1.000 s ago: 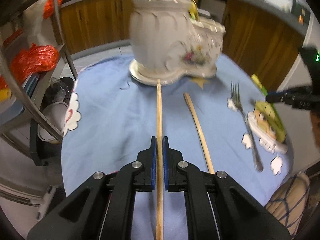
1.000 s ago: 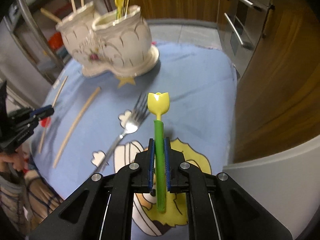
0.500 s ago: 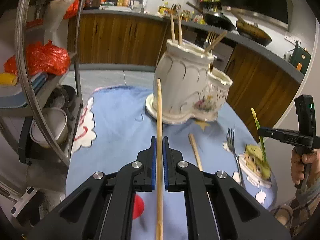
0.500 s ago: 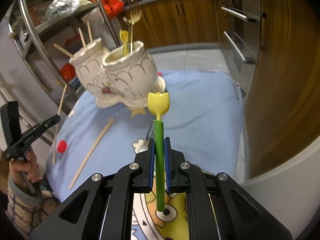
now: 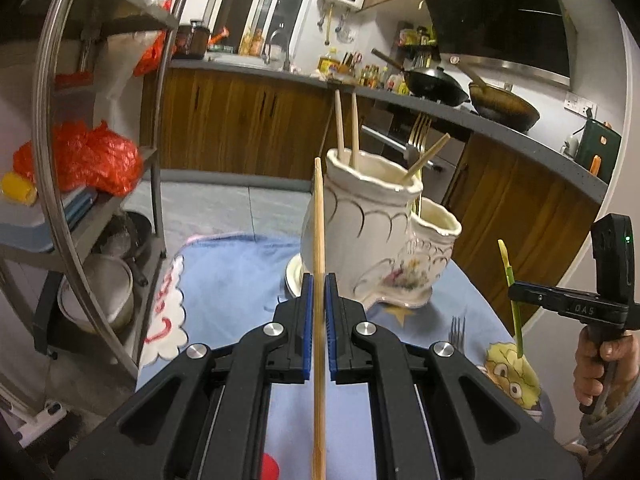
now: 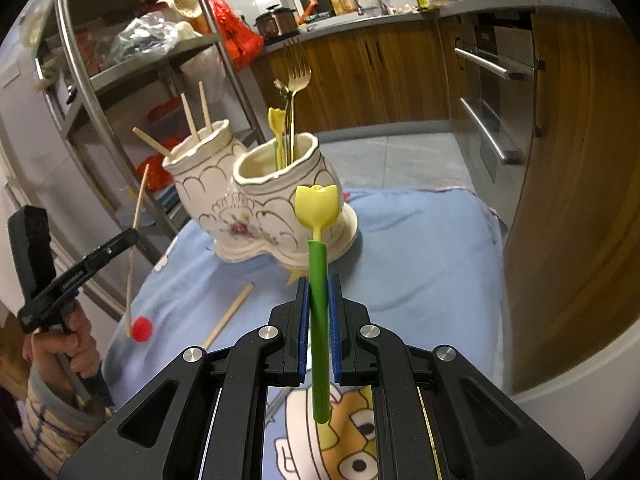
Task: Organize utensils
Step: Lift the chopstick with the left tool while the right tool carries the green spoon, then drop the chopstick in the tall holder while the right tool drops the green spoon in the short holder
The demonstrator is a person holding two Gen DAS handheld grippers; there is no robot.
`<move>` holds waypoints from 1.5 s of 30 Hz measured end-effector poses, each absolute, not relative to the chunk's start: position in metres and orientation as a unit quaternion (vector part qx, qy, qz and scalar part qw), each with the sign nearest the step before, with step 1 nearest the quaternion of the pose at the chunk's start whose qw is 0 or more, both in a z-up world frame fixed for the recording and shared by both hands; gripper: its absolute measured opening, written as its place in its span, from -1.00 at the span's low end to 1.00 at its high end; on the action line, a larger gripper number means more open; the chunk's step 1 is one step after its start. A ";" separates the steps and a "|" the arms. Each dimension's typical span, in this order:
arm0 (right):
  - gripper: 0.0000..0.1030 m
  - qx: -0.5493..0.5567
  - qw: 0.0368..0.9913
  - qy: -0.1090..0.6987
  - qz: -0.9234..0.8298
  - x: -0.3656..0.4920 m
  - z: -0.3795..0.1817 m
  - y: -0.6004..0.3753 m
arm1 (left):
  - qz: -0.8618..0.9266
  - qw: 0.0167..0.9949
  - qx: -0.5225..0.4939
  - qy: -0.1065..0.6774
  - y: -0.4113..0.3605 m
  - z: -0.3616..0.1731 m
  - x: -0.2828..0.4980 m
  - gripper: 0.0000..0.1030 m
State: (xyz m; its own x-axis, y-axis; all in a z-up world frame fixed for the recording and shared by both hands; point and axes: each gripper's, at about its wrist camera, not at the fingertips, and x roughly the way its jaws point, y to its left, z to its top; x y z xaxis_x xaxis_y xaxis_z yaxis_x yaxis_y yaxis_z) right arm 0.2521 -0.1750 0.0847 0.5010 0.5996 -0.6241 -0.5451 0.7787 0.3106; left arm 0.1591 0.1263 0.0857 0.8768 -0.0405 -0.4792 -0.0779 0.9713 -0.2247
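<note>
**Both jaws clamped: a chopstick on my left, a tulip-topped pick on my right**

My left gripper has its jaws pressed together on a single wooden chopstick, which runs straight up between the blue pads and out past them, its tip level with the rim of the taller holder cup. My right gripper is closed just as tightly round the green stem of a plastic pick with a yellow tulip head; the stem hangs out below the pads as well.

The only writing I can read is "DAS" in pale letters on the side of my right gripper's body, seen from the left wrist; the red lettering on the cloth's white cloud patch is not legible to me.

The white ceramic utensil holder, a joined pair of cups with gold scallops and a flower print, stands on the blue cartoon tablecloth. Its taller cup holds three chopsticks; the lower cup holds a gold fork and another yellow tulip pick. A second loose chopstick lies on the cloth near the holder's base, and a silver fork lies beside the cartoon print.
</note>
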 end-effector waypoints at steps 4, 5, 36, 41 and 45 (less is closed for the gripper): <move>-0.81 0.059 0.871 0.353 0.336 0.257 0.090 -0.177 | 0.008 0.969 -0.121 0.217 0.129 0.095 0.162 -0.90; -0.81 0.065 0.873 0.348 0.336 0.259 0.092 -0.177 | 0.008 0.970 -0.121 0.213 0.130 0.097 0.163 -0.90; -0.81 0.161 0.899 0.191 0.360 0.314 0.137 -0.136 | 0.003 0.981 -0.189 -0.042 0.146 0.172 0.222 -0.90; -0.81 0.171 0.899 0.184 0.359 0.320 0.135 -0.128 | 0.003 0.979 -0.189 -0.075 0.141 0.180 0.226 -0.90; -0.81 0.159 0.905 0.180 0.351 0.321 0.133 -0.120 | -0.002 0.978 -0.193 -0.079 0.137 0.174 0.236 -0.90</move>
